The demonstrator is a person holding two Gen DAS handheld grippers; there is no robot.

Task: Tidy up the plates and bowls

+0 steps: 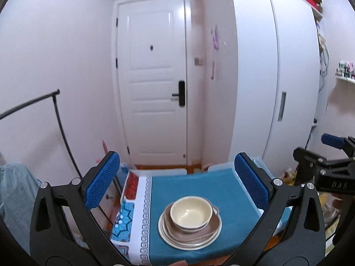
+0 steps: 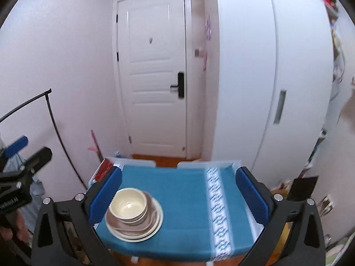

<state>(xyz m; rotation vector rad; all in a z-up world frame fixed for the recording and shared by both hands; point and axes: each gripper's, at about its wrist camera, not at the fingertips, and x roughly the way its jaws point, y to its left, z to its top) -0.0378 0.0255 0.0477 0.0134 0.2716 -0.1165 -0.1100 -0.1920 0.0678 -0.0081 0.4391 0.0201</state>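
Observation:
A cream bowl (image 1: 190,213) sits on top of a stack of cream and brown plates (image 1: 189,232) on a small table with a teal cloth (image 1: 199,184). My left gripper (image 1: 177,186) is open and empty, held above and before the stack. In the right wrist view the same bowl (image 2: 128,204) and plates (image 2: 135,227) lie at the table's left front. My right gripper (image 2: 177,190) is open and empty above the teal cloth (image 2: 184,199), right of the stack. The right gripper also shows in the left wrist view (image 1: 332,155), and the left one in the right wrist view (image 2: 20,155).
A white door (image 1: 153,77) stands behind the table, a white wardrobe (image 1: 277,77) to the right. A black clothes rail (image 1: 57,119) stands at the left. Cluttered shelves (image 1: 344,73) are at the far right. Wooden floor (image 2: 155,157) shows beyond the table.

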